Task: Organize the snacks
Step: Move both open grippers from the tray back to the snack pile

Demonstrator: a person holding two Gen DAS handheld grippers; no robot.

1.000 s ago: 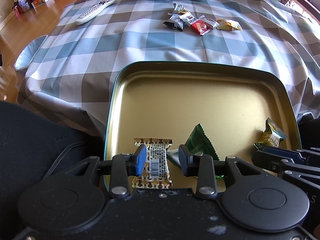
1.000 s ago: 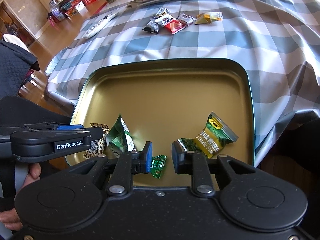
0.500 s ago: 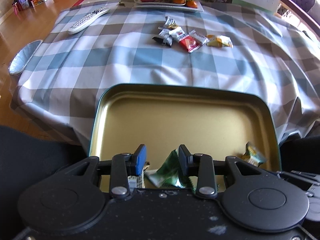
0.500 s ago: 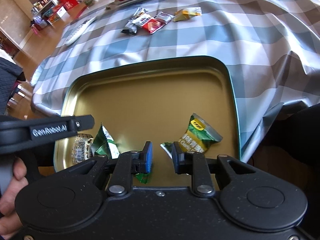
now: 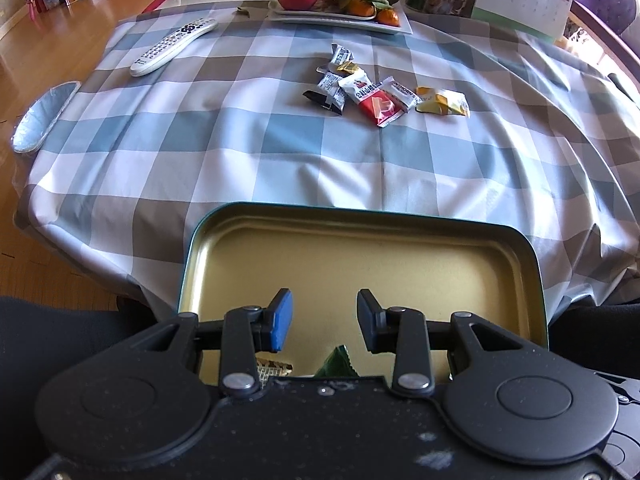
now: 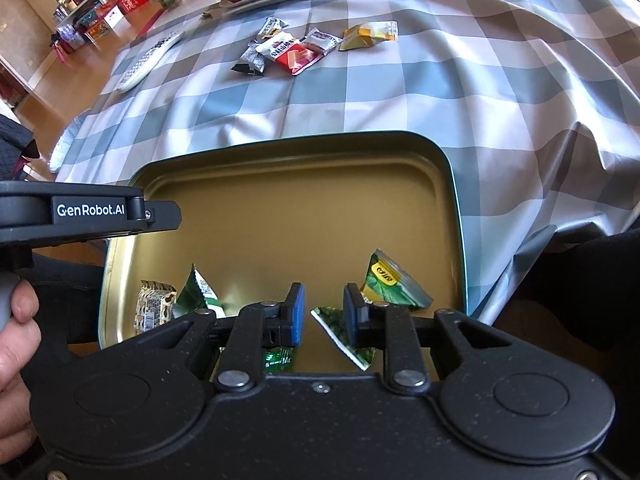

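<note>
Gold-lined, teal-rimmed metal tin (image 6: 452, 184) overhangs the bench's near edge holding four packets, so either released, empty claw, left (image 5: 324, 320) or right (image 6: 323, 314), pressing its near end could tip it while six wrapped snacks (image 5: 372, 98) wait mid-bench.

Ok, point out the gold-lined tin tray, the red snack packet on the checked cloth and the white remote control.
Gold-lined tin tray (image 6: 448, 168): right wrist view, far right corner of its rim.
Red snack packet (image 5: 376, 106): left wrist view, middle of the wrapper.
White remote control (image 5: 172, 47): left wrist view, middle of its button face.
</note>
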